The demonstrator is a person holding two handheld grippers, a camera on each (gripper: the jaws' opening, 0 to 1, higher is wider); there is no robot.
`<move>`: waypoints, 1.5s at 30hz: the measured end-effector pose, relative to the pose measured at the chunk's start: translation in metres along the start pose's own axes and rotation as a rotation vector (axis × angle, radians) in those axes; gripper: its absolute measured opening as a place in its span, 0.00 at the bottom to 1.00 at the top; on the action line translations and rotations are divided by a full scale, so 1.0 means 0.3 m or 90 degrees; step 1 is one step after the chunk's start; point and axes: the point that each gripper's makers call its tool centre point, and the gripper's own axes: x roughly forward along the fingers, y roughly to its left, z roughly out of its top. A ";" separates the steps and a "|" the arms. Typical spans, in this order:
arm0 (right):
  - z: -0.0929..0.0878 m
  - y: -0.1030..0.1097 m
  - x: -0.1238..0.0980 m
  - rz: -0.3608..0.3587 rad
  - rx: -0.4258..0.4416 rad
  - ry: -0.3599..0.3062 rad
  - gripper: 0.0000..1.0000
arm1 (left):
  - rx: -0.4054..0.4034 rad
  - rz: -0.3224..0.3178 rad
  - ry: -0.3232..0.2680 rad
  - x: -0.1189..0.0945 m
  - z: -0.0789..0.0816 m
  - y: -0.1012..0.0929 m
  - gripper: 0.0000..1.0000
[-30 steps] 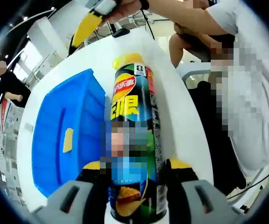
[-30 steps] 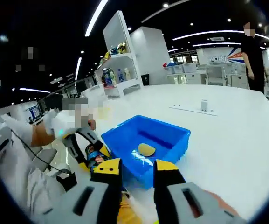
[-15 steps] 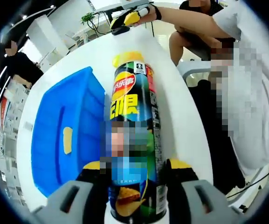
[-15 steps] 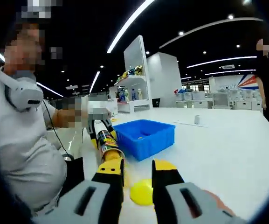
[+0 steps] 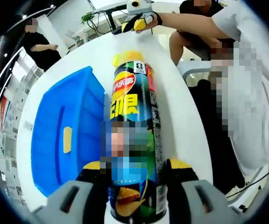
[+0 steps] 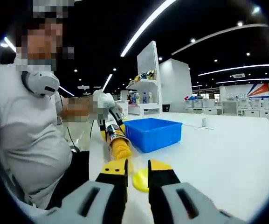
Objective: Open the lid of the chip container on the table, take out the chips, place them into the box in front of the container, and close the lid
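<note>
My left gripper [image 5: 134, 170] is shut on the dark green and blue chip can [image 5: 133, 135], which lies along the white table. The can's far end [image 5: 128, 59] shows yellow. In the right gripper view the same can [image 6: 115, 136] has a stack of yellow chips [image 6: 120, 150] poking from its mouth, and the left gripper [image 6: 104, 105] holds it at the far end. A yellow lid [image 6: 140, 180] lies on the table just beyond my right gripper [image 6: 137, 169], whose jaws stand a little apart with nothing between them. The blue box [image 5: 64, 135] holds one chip [image 5: 67, 139].
The white table [image 5: 176, 116] curves away to its edge on the right, where a seated person in a white shirt [image 5: 251, 98] is close by. Another person [image 5: 40, 44] stands beyond the table. Shelves [image 6: 146, 88] and more tables stand far back.
My right gripper has drawn back from the blue box and the can, farther along the table; the yellow lid now lies just ahead of it. The left gripper and can have stayed put.
</note>
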 end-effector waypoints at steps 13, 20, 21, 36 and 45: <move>-0.030 -0.002 0.025 0.010 -0.035 -0.006 0.10 | -0.002 0.000 0.000 0.000 -0.010 0.015 0.50; -0.042 0.006 0.037 0.036 -0.037 0.004 0.07 | -0.002 0.001 -0.004 0.001 -0.013 0.017 0.50; -0.046 0.006 0.039 0.038 -0.038 0.009 0.07 | -0.002 0.001 -0.004 0.001 -0.013 0.017 0.50; -0.073 0.013 0.078 0.060 -0.081 0.033 0.01 | -0.001 0.001 -0.006 0.004 -0.033 0.050 0.51; -0.084 0.030 0.112 0.087 -0.086 0.045 0.01 | -0.002 0.000 -0.005 0.006 -0.032 0.048 0.51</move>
